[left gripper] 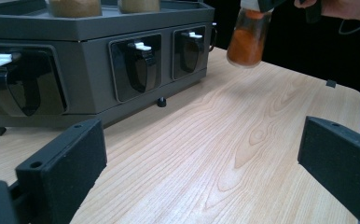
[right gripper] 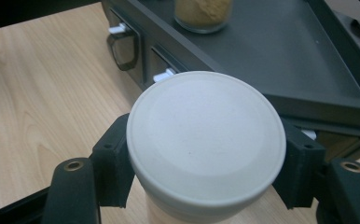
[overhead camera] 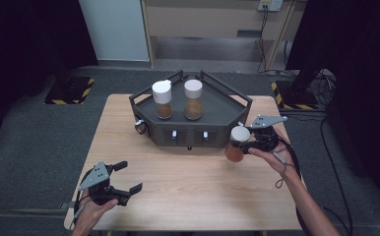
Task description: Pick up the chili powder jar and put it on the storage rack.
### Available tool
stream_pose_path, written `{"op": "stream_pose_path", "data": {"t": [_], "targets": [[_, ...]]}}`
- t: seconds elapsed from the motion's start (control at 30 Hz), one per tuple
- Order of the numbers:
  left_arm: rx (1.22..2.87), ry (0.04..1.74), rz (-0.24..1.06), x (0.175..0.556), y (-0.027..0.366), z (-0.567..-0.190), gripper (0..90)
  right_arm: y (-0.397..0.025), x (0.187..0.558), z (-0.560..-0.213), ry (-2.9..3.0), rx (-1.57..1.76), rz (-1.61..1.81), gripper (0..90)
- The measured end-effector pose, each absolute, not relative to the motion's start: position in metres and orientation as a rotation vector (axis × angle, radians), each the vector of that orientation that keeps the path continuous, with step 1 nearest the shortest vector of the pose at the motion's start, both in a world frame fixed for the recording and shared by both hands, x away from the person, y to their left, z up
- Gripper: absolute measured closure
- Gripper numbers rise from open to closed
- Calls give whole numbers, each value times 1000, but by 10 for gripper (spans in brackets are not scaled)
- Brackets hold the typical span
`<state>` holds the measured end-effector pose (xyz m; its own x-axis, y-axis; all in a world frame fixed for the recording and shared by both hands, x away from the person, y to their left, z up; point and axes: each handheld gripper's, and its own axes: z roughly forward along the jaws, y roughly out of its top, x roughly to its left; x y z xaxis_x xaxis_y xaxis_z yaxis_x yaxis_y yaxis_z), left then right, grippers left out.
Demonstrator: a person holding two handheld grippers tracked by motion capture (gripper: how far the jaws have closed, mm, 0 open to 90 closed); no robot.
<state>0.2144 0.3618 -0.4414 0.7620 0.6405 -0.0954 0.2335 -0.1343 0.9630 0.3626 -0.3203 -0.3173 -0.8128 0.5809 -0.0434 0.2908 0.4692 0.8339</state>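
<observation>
The wooden table (overhead camera: 188,187) carries a dark grey rack (overhead camera: 227,105) with a flat tray top and a row of small scoop compartments with white tabs along its front. On the tray stand two spice jars (overhead camera: 162,100) with white lids, both upright and near each other, filled with brown powder.

The right gripper (overhead camera: 249,142) is at the right front corner of the rack, just beside it. Its jaws are closed on a third jar, the orange spice jar (overhead camera: 237,142), and they press its white lid (right gripper: 206,144) from both sides. In the left gripper view this jar (left gripper: 248,37) is seen above the table, slightly tilted, with orange powder inside clear glass. From the pictures one cannot tell whether its base touches the wood.

The left gripper (overhead camera: 124,178) is near the front left edge of the table, well apart from the rack. Its jaws stand wide open and hold nothing; between them is bare wood.

In total there are three jars, one rack and two grippers.
</observation>
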Motion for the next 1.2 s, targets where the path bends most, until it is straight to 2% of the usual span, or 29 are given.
{"op": "stream_pose_path", "data": {"t": [1.2], "targets": [[1708,690,397,215,362,-442,0,-305,390,-246,2501,648,1305,342]]}}
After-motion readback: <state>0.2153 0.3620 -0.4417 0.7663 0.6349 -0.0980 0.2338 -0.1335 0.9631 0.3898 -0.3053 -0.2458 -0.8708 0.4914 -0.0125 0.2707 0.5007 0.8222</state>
